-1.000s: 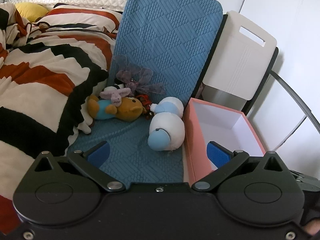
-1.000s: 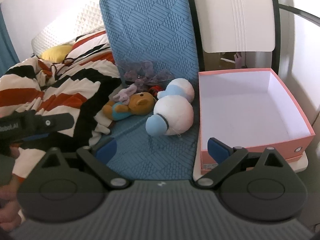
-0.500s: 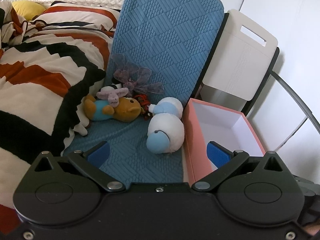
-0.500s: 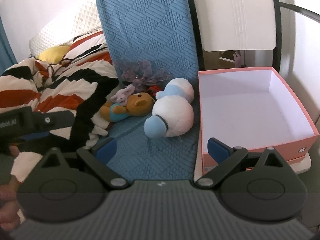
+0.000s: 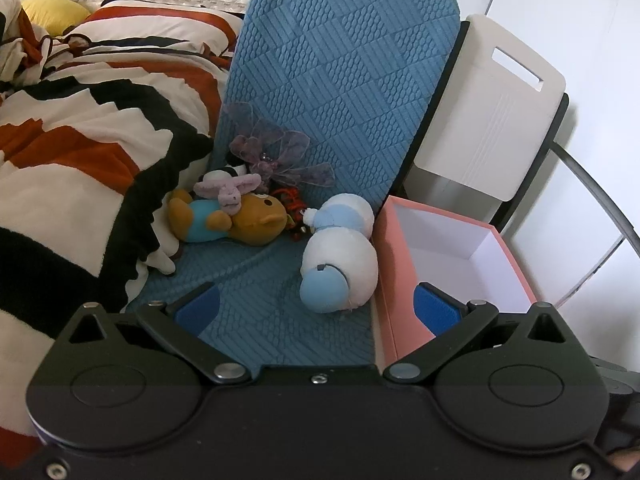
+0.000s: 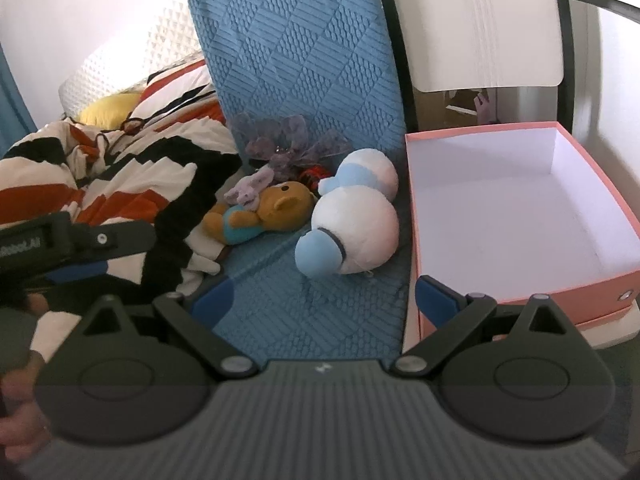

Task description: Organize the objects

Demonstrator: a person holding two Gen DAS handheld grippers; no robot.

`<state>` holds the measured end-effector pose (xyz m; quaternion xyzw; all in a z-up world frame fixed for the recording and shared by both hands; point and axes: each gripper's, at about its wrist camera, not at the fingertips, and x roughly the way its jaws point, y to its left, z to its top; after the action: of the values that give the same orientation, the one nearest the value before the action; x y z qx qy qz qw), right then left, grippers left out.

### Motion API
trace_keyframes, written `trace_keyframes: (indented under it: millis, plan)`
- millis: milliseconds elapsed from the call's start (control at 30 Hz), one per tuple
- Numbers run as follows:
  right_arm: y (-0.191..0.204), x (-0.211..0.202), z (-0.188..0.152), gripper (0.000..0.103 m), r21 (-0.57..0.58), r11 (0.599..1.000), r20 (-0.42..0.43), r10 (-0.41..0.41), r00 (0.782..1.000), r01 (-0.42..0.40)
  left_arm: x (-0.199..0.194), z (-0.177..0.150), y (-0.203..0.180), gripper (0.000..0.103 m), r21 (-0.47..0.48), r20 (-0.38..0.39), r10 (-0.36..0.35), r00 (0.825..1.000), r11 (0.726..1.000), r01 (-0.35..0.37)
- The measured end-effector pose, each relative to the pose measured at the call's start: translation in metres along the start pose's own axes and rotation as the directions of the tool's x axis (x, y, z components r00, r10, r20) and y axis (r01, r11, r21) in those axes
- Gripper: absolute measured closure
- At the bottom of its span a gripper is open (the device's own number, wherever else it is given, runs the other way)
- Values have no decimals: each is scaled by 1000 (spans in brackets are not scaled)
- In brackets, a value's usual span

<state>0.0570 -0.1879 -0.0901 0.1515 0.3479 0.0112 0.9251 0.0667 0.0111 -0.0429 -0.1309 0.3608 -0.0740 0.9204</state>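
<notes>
You're at the approach step, nothing picked yet: both the left gripper (image 5: pixel 316 306) and the right gripper (image 6: pixel 323 299) hang with jaws spread wide and empty. The snowman plush (image 6: pixel 352 226) lies just ahead of your right jaws, touching the pink box (image 6: pixel 584 294), which sits open and bare beyond the right-hand jaw. The bear plush (image 6: pixel 262 210) rests further ahead on the left-hand side, against the striped blanket (image 6: pixel 132 176). Next call, I'd say: drop the right jaws around the snowman's white body. Mind the box wall crowding that side; the blue mat (image 6: pixel 296 308) between the jaws is open room.
</notes>
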Motion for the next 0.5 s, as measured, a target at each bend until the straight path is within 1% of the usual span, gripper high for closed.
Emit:
trace_keyframes:
  millis: [67,133,233,500]
  plan:
    - [0,4,1,4,10,1000,-16,23,1000,-23,4,1,1,0,-1,-1,-2,1000,1000,2]
    - [1,7,2,4,17,1000,-27,25,999,-25,8,3,3,0,-2,3,0,1000,1000,0]
    - [4,15,5,4,13,1000,-34,14,999,-14,16,5,9,0,-7,17,9,1000,1000,-8]
    - [7,41,12,4,13,1000,-50,-18,999,18,48,12,28,0,-26,16,33,999,999,-33]
